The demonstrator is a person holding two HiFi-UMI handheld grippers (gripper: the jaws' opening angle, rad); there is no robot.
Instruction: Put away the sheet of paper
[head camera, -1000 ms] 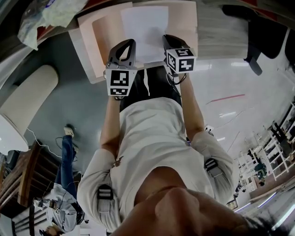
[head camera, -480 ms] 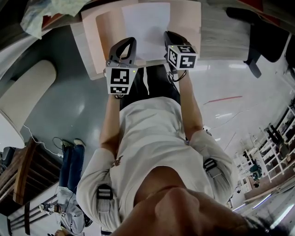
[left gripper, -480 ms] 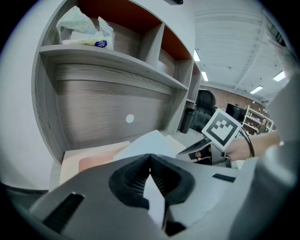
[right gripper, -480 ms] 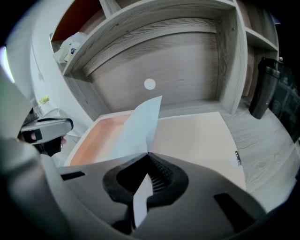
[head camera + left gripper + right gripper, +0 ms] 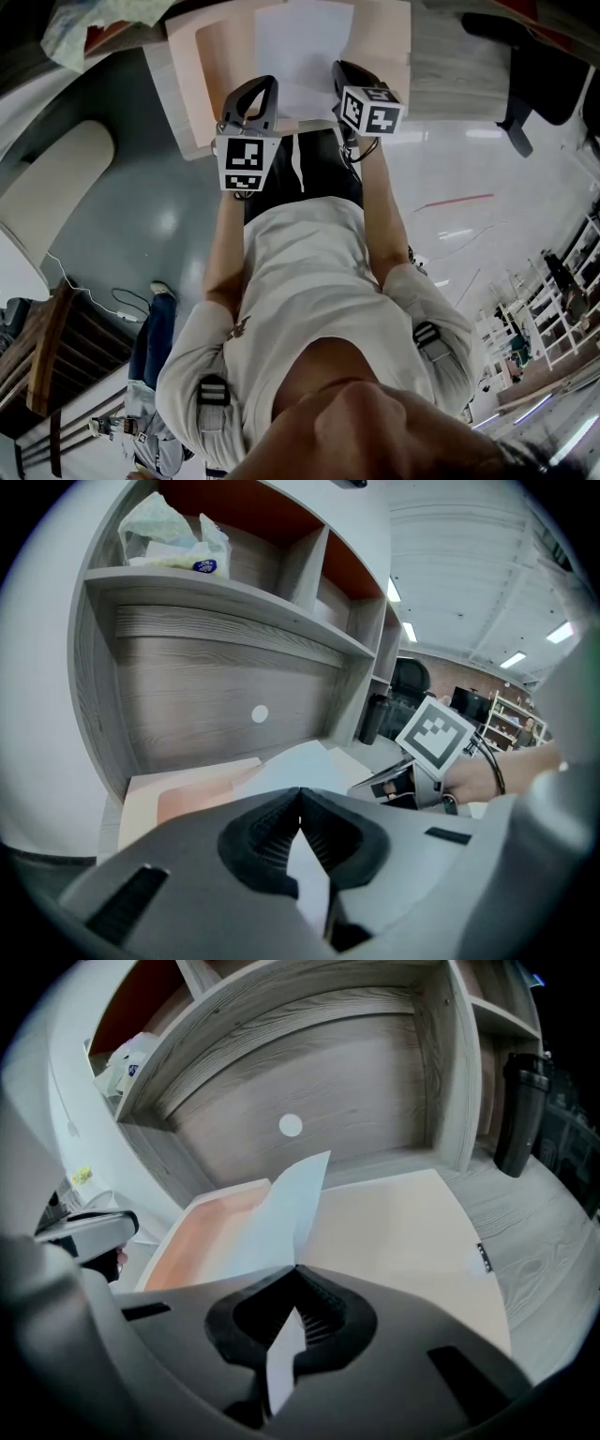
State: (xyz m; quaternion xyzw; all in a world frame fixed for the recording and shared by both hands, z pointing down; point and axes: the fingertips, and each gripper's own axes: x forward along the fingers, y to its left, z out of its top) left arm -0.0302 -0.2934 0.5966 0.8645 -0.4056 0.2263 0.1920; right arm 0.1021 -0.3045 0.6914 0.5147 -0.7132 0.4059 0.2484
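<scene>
A white sheet of paper (image 5: 302,52) is held above an open peach folder (image 5: 211,56) on the grey wood desk. My left gripper (image 5: 263,86) is shut on the sheet's near left edge, and the paper runs between its closed jaws (image 5: 300,794). On the near right edge my right gripper (image 5: 341,71) is shut too, with the sheet (image 5: 281,1218) rising out of its jaws (image 5: 296,1269) and curling upward. The folder's right leaf (image 5: 403,1232) lies flat under it. The left gripper view also catches the right gripper's marker cube (image 5: 436,735).
Desk shelving rises behind the folder, with a plastic bag (image 5: 173,538) on an upper shelf. A black bottle (image 5: 521,1110) stands at the desk's right. A black office chair (image 5: 525,61) sits to the right and a pale cushioned seat (image 5: 52,202) to the left.
Both grippers and the sheet have shifted a little farther over the folder, toward the shelving. The grip on the paper is unchanged.
</scene>
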